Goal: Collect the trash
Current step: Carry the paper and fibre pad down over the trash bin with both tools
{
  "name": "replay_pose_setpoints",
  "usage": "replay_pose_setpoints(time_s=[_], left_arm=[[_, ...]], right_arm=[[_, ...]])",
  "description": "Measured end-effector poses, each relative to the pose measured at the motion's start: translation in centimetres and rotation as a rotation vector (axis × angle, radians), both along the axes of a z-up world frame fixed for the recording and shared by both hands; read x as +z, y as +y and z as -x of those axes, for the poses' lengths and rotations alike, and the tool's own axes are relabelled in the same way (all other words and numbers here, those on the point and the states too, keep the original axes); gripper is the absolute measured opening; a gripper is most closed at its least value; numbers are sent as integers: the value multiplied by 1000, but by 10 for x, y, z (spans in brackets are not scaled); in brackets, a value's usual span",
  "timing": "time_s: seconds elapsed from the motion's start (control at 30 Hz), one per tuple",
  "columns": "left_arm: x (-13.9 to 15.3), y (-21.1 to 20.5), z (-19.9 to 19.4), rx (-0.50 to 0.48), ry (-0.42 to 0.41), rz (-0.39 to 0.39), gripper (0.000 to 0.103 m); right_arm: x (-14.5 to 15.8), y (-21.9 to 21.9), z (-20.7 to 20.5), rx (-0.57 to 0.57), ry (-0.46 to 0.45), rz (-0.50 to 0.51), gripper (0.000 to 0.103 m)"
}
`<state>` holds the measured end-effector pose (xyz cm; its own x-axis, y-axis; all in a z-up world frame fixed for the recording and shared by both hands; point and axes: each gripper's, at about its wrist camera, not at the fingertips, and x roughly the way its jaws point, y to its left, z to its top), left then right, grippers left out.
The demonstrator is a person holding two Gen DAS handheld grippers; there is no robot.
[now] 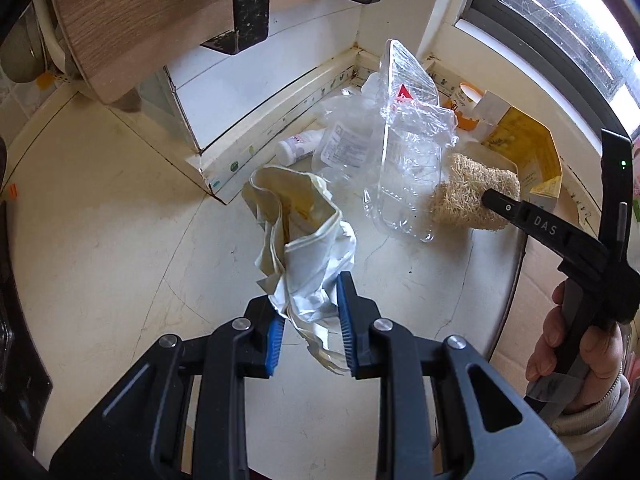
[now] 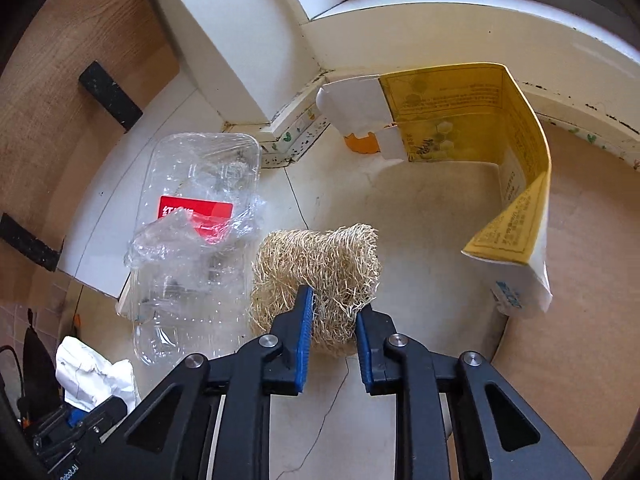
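Fibrous loofah (image 2: 320,280) at lower centre is pinched only by its near edge in the right tongs (image 2: 334,340), so strands may tear loose, while the left tongs (image 1: 310,332) pinching crumpled wrapper (image 1: 304,240) could slip

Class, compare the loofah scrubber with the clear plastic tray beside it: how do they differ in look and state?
The loofah scrubber is tan, fibrous and opaque; the clear plastic tray is see-through and glossy, with a red label. The scrubber keeps a chunky rolled shape, while the tray is thin and crumpled. The right gripper is shut on the scrubber; nothing grips the tray. Both sit on the pale floor near the corner.
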<state>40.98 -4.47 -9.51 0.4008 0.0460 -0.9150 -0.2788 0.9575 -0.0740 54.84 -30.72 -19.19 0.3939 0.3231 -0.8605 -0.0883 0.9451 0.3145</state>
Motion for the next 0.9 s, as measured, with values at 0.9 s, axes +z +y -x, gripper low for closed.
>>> replay_pose_setpoints(time_s=[0.9], left_arm=[[84, 70, 198, -335, -210, 39, 21]], right_arm=[[156, 46, 319, -265, -221, 113, 17]])
